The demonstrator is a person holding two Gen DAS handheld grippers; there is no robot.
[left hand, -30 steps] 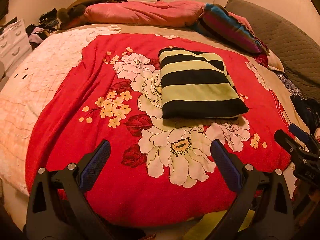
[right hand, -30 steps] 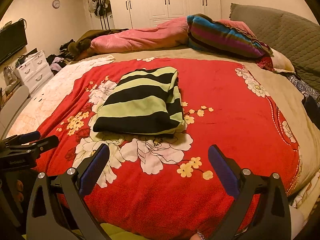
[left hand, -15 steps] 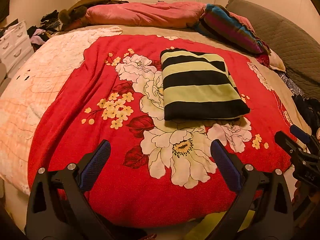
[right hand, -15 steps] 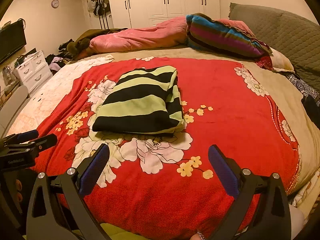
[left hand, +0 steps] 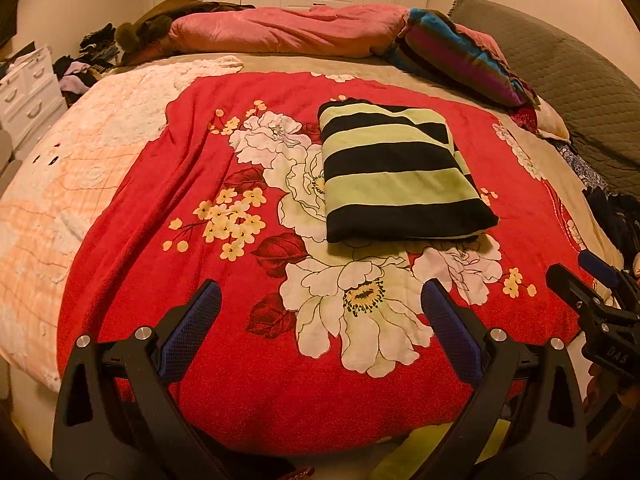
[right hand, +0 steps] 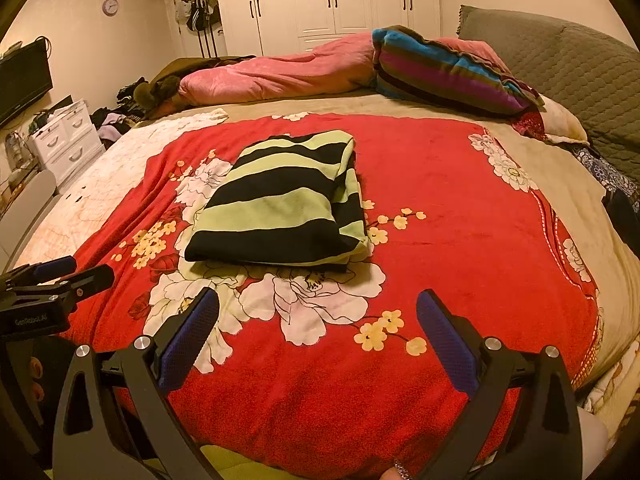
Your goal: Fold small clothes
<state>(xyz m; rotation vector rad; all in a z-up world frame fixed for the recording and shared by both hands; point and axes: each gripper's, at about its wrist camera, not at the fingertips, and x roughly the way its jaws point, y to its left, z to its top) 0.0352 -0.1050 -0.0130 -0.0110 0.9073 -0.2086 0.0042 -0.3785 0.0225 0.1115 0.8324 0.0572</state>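
A green-and-black striped garment (left hand: 396, 172) lies folded into a neat rectangle on the red floral blanket (left hand: 168, 208); it also shows in the right wrist view (right hand: 284, 204). My left gripper (left hand: 320, 324) is open and empty, held low over the near edge of the bed, well short of the garment. My right gripper (right hand: 318, 324) is open and empty too, at the near edge, to the right of the left one. The right gripper shows at the right edge of the left wrist view (left hand: 588, 280), and the left gripper at the left edge of the right wrist view (right hand: 64, 272).
A pink duvet (left hand: 288, 32) and a striped pillow (left hand: 460, 60) lie at the far side of the bed. A grey quilted headboard (left hand: 580, 92) stands at the right. White drawers (right hand: 68, 140) and piled clothes (right hand: 132, 104) are at the left. White wardrobes (right hand: 336, 0) line the back wall.
Both grippers have drawn back slightly from the bed and stay open. The folded garment has not moved.
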